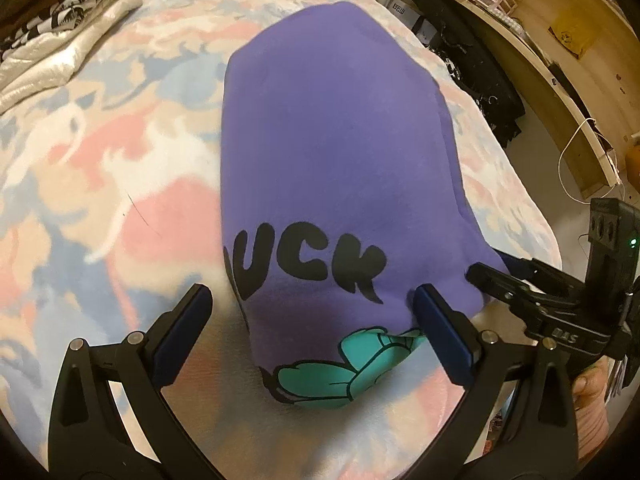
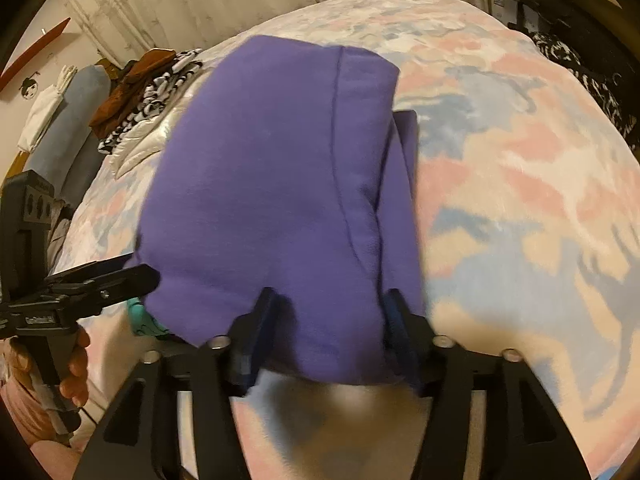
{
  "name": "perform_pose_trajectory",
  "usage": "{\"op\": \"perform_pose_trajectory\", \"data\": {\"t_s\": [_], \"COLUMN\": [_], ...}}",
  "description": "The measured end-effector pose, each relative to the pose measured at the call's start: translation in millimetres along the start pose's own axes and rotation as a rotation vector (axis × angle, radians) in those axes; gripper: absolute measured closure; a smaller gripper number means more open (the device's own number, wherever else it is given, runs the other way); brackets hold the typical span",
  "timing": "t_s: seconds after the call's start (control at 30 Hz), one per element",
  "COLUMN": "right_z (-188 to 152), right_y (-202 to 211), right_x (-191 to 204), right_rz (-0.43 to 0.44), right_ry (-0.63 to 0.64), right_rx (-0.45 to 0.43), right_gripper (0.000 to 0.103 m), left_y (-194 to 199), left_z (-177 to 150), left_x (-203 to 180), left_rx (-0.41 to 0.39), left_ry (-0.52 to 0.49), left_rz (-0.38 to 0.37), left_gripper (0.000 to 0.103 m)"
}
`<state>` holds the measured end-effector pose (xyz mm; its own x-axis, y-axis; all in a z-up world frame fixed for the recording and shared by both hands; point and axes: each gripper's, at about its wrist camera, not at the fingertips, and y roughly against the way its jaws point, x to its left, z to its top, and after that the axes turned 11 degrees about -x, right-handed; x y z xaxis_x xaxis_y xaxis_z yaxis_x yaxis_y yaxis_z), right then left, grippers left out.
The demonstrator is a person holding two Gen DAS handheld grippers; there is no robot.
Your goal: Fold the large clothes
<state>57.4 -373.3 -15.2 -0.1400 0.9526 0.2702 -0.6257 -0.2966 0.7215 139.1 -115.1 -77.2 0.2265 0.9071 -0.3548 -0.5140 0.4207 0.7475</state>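
Reading purple sweatshirt point(image 1: 332, 160) on bed point(image 1: 120, 184) as thick, soft, floppy; I'd pinch doubled near hem. Left tool point(image 1: 312, 320) released wide; right tool point(image 2: 332, 328) straddles hem, unclenched.

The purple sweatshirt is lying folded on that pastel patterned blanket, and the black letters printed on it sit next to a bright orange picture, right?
Nearly. The purple sweatshirt does lie folded on the pastel blanket, with black letters on it, but the picture beside them is teal green, not orange. The left wrist view shows it clearly.
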Motion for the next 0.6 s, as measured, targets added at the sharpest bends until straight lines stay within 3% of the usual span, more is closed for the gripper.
{"op": "perform_pose_trajectory", "data": {"t_s": [0.03, 0.1, 0.33, 0.6], "right_z": [2.2, 9.7, 40.2, 53.7], "right_y": [3.1, 13.0, 33.8, 15.7], "right_x": [3.9, 11.3, 16.5, 8.4], "right_rz": [0.003, -0.010, 0.028, 0.035], "right_ry": [0.005, 0.030, 0.046, 0.041], "right_rx": [-0.004, -0.028, -0.056, -0.007], "right_gripper": [0.022, 0.017, 0.015, 0.015], "left_y": [2.0, 6.7, 19.0, 12.2], "left_z": [1.4, 4.3, 12.5, 15.7], "left_x": [-0.2, 0.7, 6.0, 22.2], "left_rx": [-0.004, -0.012, -0.039, -0.036], "left_ry": [0.000, 0.006, 0.039, 0.133], "left_rz": [0.000, -0.006, -0.049, -0.111], "left_gripper": [0.003, 0.003, 0.003, 0.003]}}
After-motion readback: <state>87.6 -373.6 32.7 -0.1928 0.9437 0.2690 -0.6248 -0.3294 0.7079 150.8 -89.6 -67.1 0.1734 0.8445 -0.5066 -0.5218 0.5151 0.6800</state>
